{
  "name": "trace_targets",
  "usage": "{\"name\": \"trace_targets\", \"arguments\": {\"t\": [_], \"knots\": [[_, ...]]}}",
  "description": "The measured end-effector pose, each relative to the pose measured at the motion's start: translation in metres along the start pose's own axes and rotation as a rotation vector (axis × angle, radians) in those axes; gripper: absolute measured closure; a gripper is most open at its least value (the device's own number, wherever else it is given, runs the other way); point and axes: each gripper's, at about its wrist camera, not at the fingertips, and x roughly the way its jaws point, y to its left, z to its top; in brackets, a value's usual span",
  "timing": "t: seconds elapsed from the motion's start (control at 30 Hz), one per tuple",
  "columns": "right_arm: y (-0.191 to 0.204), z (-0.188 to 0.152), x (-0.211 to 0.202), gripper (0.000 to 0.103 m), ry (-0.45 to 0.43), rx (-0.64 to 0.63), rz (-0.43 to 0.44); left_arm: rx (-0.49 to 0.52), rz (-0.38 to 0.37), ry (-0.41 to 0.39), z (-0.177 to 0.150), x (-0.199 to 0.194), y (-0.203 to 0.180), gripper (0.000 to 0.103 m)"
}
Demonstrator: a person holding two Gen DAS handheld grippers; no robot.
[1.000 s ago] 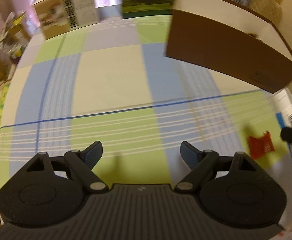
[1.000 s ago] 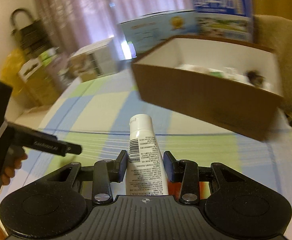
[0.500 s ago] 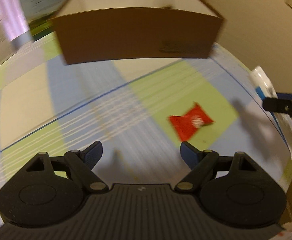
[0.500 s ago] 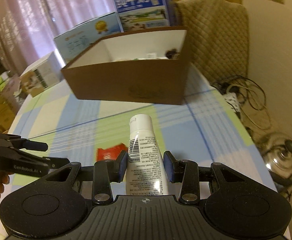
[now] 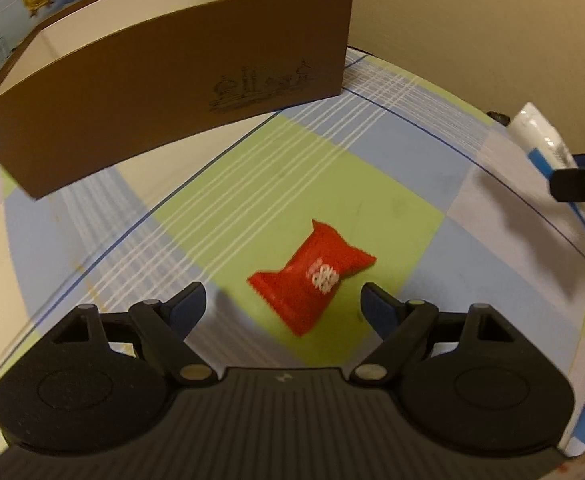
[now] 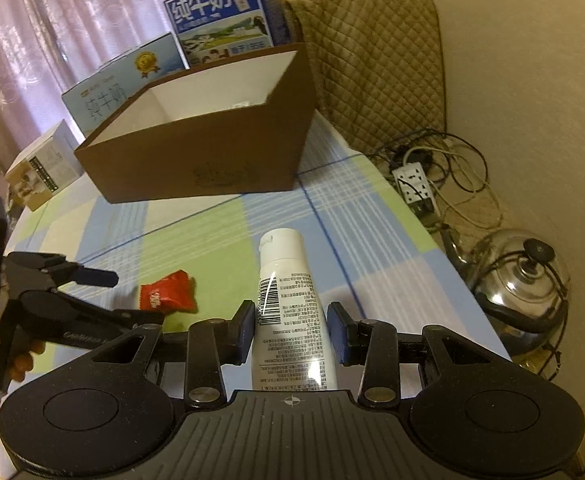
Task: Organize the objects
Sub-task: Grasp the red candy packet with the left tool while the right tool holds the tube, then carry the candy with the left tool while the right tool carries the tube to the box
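Jaws first: my left gripper stands spread wide with nothing between the pads; my right gripper is clenched on the white tube, cap pointing away from me.

Largest to smallest:
- Table, checked cloth, fills both views.
- Brown box, upper left of the left view, open top, white inside; a faint skyline print on its near wall. In the right view it sits upper centre, beyond the tube cap.
- Milk cartons behind the box, Chinese characters 纯牛奶 readable.
- Tube: barcode and small print, too fine to read.
- Red packet, flat on a green square, white logo, unreadable.

Key relation: the packet lies just ahead of my left fingertips, roughly centred in the gap, slightly nearer the right-hand pad. Its long axis runs diagonally, lower left to upper right of the frame, so not square to the jaws. Left hand is clearly nearer it; the right is occupied.

Judgement: descend and close left; a small roll would square the grip.
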Motion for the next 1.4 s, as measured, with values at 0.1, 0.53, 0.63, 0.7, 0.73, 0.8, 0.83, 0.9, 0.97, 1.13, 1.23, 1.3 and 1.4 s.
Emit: {"name": "trace_targets", "arguments": {"t": [0.1, 0.53, 0.63, 0.7, 0.73, 0.8, 0.83, 0.9, 0.97, 1.13, 1.23, 1.3, 1.4], "knots": [[-0.006, 0.000, -0.001, 0.067, 0.002, 0.010, -0.006, 0.013, 0.002, 0.007, 0.005, 0.009, -0.001, 0.025], [-0.025, 0.009, 0.005, 0.067, 0.016, 0.002, 0.009, -0.135, -0.002, 0.032, 0.008, 0.015, 0.019, 0.057], [-0.025, 0.011, 0.009, 0.067, 0.024, -0.010, 0.023, -0.160, -0.001, 0.028, 0.007, 0.014, 0.016, 0.068], [-0.026, 0.013, 0.012, 0.067, 0.029, -0.020, 0.033, -0.179, 0.006, 0.026, 0.006, 0.013, 0.015, 0.075], [-0.025, 0.014, 0.013, 0.067, 0.029, -0.026, 0.038, -0.191, 0.008, 0.027, 0.006, 0.012, 0.015, 0.076], [-0.025, 0.016, 0.014, 0.067, 0.030, -0.036, 0.050, -0.217, 0.006, 0.030, 0.006, 0.011, 0.016, 0.077], [-0.025, 0.017, 0.015, 0.067, 0.030, -0.042, 0.056, -0.230, 0.007, 0.030, 0.006, 0.010, 0.017, 0.078], [-0.025, 0.020, 0.017, 0.067, 0.030, -0.052, 0.067, -0.246, 0.015, 0.031, 0.005, 0.006, 0.017, 0.078], [-0.025, 0.021, 0.019, 0.067, 0.030, -0.061, 0.077, -0.266, 0.023, 0.029, 0.004, 0.002, 0.017, 0.078], [-0.024, 0.027, 0.023, 0.067, 0.029, -0.088, 0.110, -0.319, 0.049, 0.014, -0.002, -0.014, 0.021, 0.078], [-0.020, 0.031, 0.027, 0.067, 0.028, -0.111, 0.134, -0.357, 0.071, 0.000, -0.007, -0.027, 0.025, 0.078], [-0.016, 0.034, 0.030, 0.067, 0.026, -0.128, 0.152, -0.385, 0.091, -0.009, -0.010, -0.036, 0.029, 0.078], [-0.010, 0.040, 0.035, 0.067, 0.024, -0.157, 0.179, -0.428, 0.120, -0.027, -0.016, -0.051, 0.036, 0.078]]}}
